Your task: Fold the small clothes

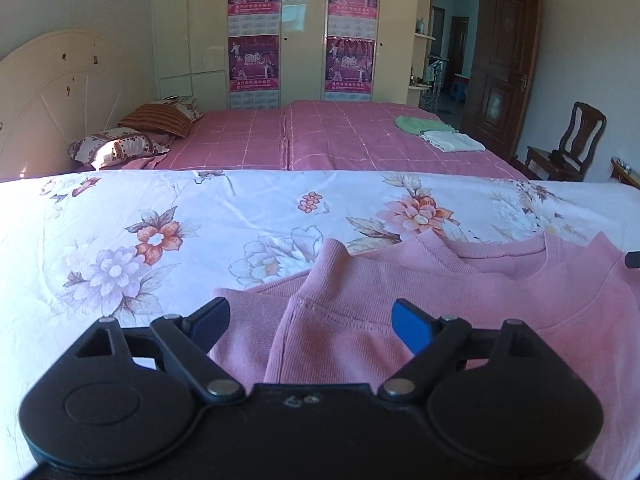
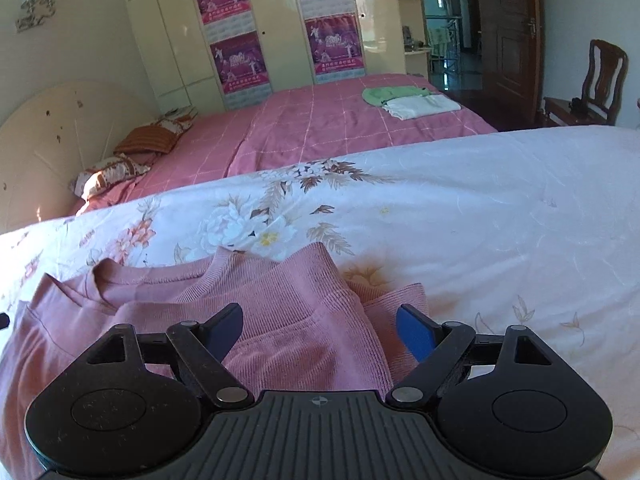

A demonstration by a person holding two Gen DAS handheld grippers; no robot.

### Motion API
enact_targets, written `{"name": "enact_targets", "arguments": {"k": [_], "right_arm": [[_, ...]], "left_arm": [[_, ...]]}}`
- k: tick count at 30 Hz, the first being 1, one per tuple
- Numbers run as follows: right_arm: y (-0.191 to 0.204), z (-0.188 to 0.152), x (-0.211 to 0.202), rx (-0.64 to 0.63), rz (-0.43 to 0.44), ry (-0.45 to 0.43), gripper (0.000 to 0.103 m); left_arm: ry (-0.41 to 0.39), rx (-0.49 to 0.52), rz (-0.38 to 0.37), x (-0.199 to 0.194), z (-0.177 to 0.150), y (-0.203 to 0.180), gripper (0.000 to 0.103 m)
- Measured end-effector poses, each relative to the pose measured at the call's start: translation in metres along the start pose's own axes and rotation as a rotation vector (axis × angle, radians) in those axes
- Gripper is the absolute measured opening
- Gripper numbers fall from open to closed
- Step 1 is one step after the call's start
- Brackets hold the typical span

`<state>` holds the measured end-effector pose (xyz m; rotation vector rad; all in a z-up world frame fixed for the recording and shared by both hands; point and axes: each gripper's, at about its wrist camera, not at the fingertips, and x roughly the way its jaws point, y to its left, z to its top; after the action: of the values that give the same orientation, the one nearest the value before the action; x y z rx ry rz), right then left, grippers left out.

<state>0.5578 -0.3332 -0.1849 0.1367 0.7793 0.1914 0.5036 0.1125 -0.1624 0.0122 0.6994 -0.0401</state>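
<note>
A small pink knit sweater (image 1: 460, 300) lies flat on a floral white bedsheet (image 1: 160, 220), neckline facing away. Its left sleeve (image 1: 320, 292) is folded in over the body, and my left gripper (image 1: 316, 320) is open just above that fold, holding nothing. In the right wrist view the same sweater (image 2: 120, 300) shows its right sleeve (image 2: 304, 292) folded in. My right gripper (image 2: 320, 326) is open over that sleeve and empty. A fingertip of the right gripper shows at the left view's right edge (image 1: 632, 259).
A second bed with a pink checked cover (image 1: 340, 136) lies beyond, with folded green and white clothes (image 1: 436, 132) and pillows (image 1: 132, 136) on it. A wardrobe with posters (image 1: 300, 32), an open door (image 1: 500, 52) and a wooden chair (image 1: 568, 144) stand behind.
</note>
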Motion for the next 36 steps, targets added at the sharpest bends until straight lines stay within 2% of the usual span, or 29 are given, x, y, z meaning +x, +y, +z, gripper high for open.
{"name": "enact_targets", "arguments": {"k": [2, 5, 7, 8, 9, 10, 12, 15, 16, 18, 19, 20, 21, 22, 24, 27, 30, 31, 32, 35, 36], "right_arm": [[0.004, 0.001, 0.009, -0.035, -0.001, 0.009, 0.083], [0.006, 0.003, 0.021, -0.069, -0.009, 0.018, 0.083], [0.005, 0.004, 0.03, -0.088, -0.01, 0.027, 0.083], [0.005, 0.005, 0.035, -0.1, -0.014, 0.03, 0.083], [0.005, 0.006, 0.039, -0.11, -0.02, 0.035, 0.077], [0.003, 0.007, 0.043, -0.113, -0.022, 0.043, 0.066], [0.0, 0.009, 0.05, -0.105, -0.011, 0.06, 0.056], [0.006, 0.01, 0.054, -0.168, 0.008, 0.069, 0.053], [0.009, 0.01, 0.053, -0.192, 0.021, 0.072, 0.053], [0.015, 0.011, 0.057, -0.234, 0.039, 0.089, 0.053], [0.018, 0.011, 0.059, -0.252, 0.035, 0.09, 0.052], [0.021, 0.01, 0.06, -0.271, 0.027, 0.094, 0.044], [0.025, 0.009, 0.06, -0.296, 0.008, 0.09, 0.008], [0.028, 0.007, 0.056, -0.306, -0.013, 0.059, 0.009], [0.028, 0.006, 0.041, -0.28, -0.02, -0.004, 0.009], [0.021, 0.01, 0.017, -0.233, -0.044, -0.118, 0.009], [0.005, 0.014, -0.004, -0.118, -0.065, -0.217, 0.008], [0.0, 0.014, -0.002, -0.082, -0.082, -0.215, 0.003], [-0.006, 0.014, 0.007, -0.05, -0.1, -0.178, 0.0], [-0.018, 0.008, 0.032, 0.007, -0.115, -0.084, 0.0], [-0.018, 0.006, 0.036, 0.006, -0.119, -0.059, 0.0]], "left_arm": [[0.023, 0.032, 0.007, 0.013, 0.004, -0.002, 0.087], [0.07, 0.031, -0.004, 0.032, 0.004, 0.0, 0.074], [0.117, 0.016, -0.032, 0.044, 0.001, 0.004, 0.05], [0.125, 0.014, -0.045, 0.048, -0.001, 0.004, 0.047], [0.119, 0.023, -0.048, 0.048, -0.002, 0.003, 0.043], [0.112, 0.043, -0.05, 0.048, -0.003, 0.0, 0.037], [0.111, 0.069, -0.061, 0.047, -0.004, -0.005, 0.032], [0.113, 0.084, -0.072, 0.046, -0.004, -0.005, 0.032], [0.119, 0.088, -0.066, 0.048, -0.003, -0.004, 0.04], [0.126, 0.076, -0.062, 0.051, -0.001, -0.002, 0.046], [0.126, 0.069, -0.072, 0.051, 0.001, -0.002, 0.04], [0.119, 0.073, -0.072, 0.05, 0.0, -0.003, 0.034], [0.105, 0.085, -0.049, 0.048, 0.0, -0.007, 0.021], [0.087, 0.092, -0.03, 0.044, -0.001, -0.01, 0.013], [0.035, 0.074, -0.008, 0.034, -0.003, -0.011, 0.009], [-0.073, -0.01, 0.014, 0.01, -0.003, -0.003, 0.007], [-0.173, -0.111, 0.06, -0.009, -0.003, 0.007, 0.007], [-0.164, -0.134, 0.088, -0.006, -0.003, 0.009, 0.007], [-0.121, -0.14, 0.102, 0.004, -0.003, 0.012, 0.007], [0.0, -0.136, 0.113, 0.032, -0.009, 0.013, 0.007], [-0.007, -0.105, 0.132, 0.034, -0.012, 0.009, 0.009]]}}
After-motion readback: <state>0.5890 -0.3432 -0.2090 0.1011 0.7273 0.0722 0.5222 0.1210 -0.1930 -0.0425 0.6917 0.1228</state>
